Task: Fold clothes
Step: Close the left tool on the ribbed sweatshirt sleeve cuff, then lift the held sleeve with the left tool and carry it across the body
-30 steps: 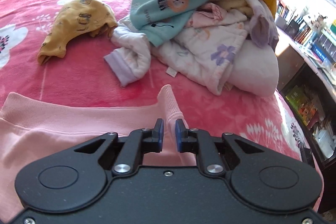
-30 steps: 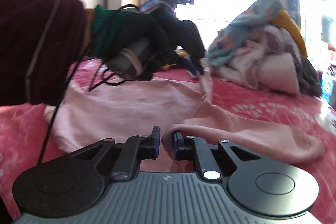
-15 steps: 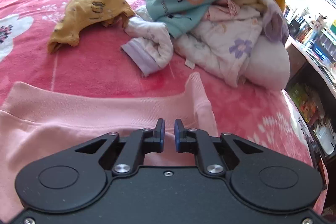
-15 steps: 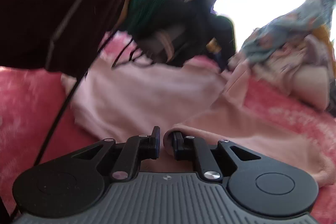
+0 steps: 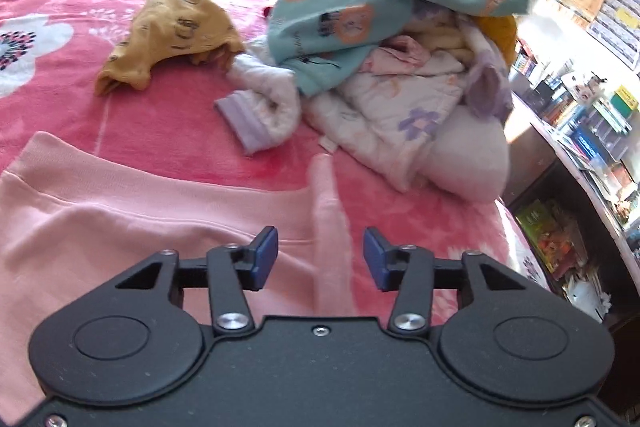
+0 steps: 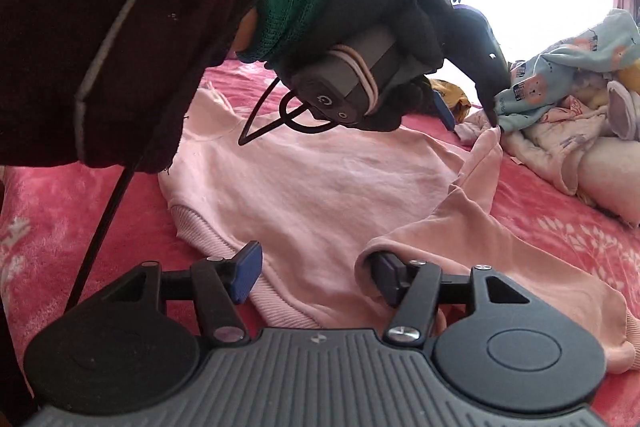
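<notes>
A pale pink sweatshirt [image 6: 320,187] lies flat on the pink flowered bedspread [image 5: 60,99]. My left gripper [image 5: 320,259] stands open just above its far edge, and a raised pink fold [image 5: 330,227] passes between the blue pads without touching either. My right gripper [image 6: 316,277] is open over the ribbed hem. The cuff of a sleeve [image 6: 500,251] still hangs on its right pad, while its left pad [image 6: 248,277] is bare. In the right wrist view a gloved hand [image 6: 360,27] holds the left gripper above the sweatshirt's far end.
A pile of clothes [image 5: 400,59] topped by a teal lion-print garment sits beyond the sweatshirt, with a yellow garment [image 5: 172,35] to its left. Bookshelves [image 5: 580,155] stand off the bed's right edge. A cable [image 6: 120,187] hangs from the person's sleeve.
Both grippers were shut on pink fabric and now stand open. The left let go of the fold; the sleeve cuff stays draped on the right gripper's right pad.
</notes>
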Demonstrator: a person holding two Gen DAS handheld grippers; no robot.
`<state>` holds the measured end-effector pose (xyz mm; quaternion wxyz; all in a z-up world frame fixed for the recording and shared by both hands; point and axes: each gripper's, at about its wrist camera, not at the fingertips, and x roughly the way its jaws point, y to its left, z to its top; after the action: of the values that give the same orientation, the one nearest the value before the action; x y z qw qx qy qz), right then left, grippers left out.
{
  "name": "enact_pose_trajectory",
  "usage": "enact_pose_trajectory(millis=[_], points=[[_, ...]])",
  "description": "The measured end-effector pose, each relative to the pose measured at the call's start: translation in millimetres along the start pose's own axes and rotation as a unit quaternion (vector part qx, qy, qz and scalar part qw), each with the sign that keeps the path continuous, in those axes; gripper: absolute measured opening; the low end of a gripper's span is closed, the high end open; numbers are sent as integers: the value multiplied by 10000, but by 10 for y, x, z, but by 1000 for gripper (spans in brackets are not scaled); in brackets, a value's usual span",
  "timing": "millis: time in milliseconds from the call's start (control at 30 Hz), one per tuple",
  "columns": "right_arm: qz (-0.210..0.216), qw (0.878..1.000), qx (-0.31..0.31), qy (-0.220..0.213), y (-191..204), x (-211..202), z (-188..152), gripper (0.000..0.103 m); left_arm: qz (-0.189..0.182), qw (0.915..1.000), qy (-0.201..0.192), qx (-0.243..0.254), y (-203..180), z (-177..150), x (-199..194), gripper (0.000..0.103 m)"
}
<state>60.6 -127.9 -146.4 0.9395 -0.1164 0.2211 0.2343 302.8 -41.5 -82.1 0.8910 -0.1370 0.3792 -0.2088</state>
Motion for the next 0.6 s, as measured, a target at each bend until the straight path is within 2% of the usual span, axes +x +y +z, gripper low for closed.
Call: enact_pose_trajectory(millis=[67,100,133,200,500,600], points=[[18,10000,-7,-6,8,-1,0,60,62,10000,-25,29,13,-12,22,45],[33,10000,-15,2,11,-1,0,59,85,9999,-60,19,33,-18,31,39],[49,10000,-15,7,13,-2,0,59,108,9999,-95,10,53,-24,39,25],[94,9999,36,-2,-2,-12,9,58,155,9997,-164,-10,93,-37,57,6],[318,9995,48,-44,25,6,22,58,364,9982,-476,-97,272,-94,134,3],[359,9993,116,26,20,30,13,57,430,9981,-415,117,197,-74,194,3]])
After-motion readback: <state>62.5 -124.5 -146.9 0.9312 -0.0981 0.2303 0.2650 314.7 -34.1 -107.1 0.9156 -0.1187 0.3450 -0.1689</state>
